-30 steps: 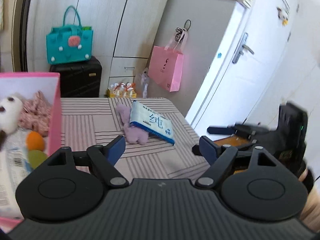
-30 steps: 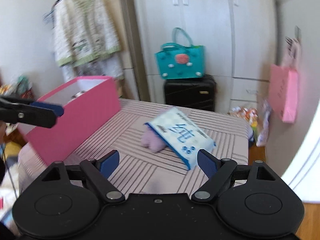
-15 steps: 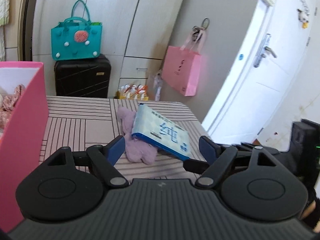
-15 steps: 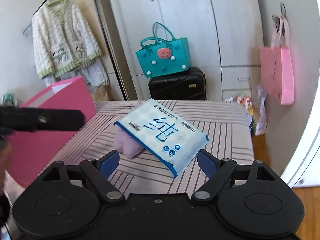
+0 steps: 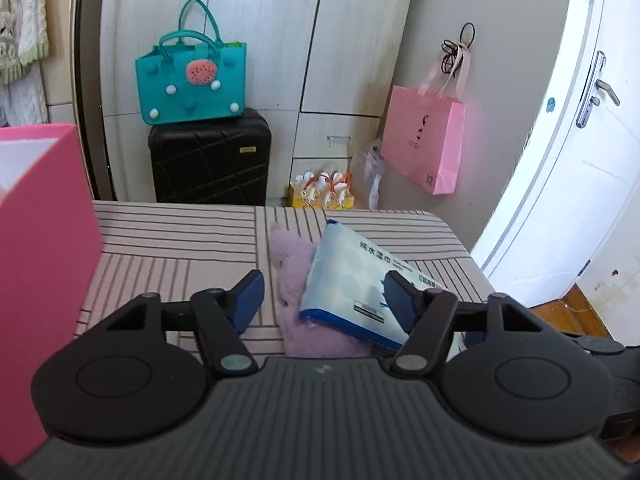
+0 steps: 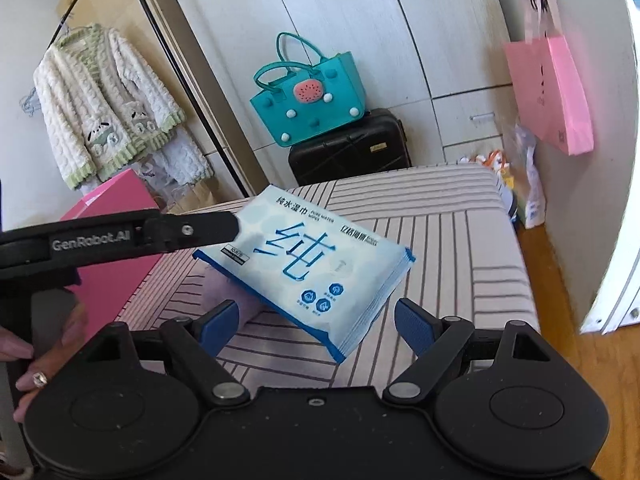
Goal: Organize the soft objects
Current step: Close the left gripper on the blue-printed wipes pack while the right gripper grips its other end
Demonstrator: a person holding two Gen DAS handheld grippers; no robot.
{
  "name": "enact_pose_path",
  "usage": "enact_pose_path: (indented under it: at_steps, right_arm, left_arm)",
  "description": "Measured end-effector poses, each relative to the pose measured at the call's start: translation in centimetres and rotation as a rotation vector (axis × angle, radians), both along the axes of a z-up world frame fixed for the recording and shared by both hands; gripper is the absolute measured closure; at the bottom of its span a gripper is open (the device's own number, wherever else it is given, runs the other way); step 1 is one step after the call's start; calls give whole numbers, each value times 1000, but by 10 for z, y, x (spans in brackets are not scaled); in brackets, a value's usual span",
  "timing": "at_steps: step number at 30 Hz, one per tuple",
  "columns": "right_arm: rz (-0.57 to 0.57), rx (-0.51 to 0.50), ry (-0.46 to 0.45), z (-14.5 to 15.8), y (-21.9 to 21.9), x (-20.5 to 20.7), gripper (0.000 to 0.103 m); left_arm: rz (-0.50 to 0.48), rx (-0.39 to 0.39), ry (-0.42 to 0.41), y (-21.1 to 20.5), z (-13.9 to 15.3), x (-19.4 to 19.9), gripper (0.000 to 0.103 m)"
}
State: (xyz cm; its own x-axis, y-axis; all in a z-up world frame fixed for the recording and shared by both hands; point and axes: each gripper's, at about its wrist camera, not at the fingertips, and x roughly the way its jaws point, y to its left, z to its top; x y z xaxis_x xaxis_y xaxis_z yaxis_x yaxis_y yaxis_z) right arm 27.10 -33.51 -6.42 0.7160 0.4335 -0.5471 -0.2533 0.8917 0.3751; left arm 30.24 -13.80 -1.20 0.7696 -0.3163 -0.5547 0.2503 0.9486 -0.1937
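Blue-padded left gripper closing around wipes pack

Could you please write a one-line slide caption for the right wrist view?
Open right gripper faces a wet wipes pack propped on a purple plush, left gripper reaching in beside the pink box.

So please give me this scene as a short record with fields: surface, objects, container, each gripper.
surface: striped table
wipes pack: tilted, leaning on the purple plush toy
container: pink box, at the table's left side
left gripper: open, jaws just been closing, pack and toy between them, no grip seen
right gripper: open wide, facing the pack's near corner
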Motion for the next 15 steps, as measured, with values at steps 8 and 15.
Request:
enact_pose_path:
  at_steps: [8,15]
  right_arm:
    - [3,51,6,-2,-5,0,15]
    - [-16,159,65,-4,-14,7,44]
  left_arm:
    - [12,-1,-19,1,-9,4,54]
    - [-16,-95,45,5,-12,3,77]
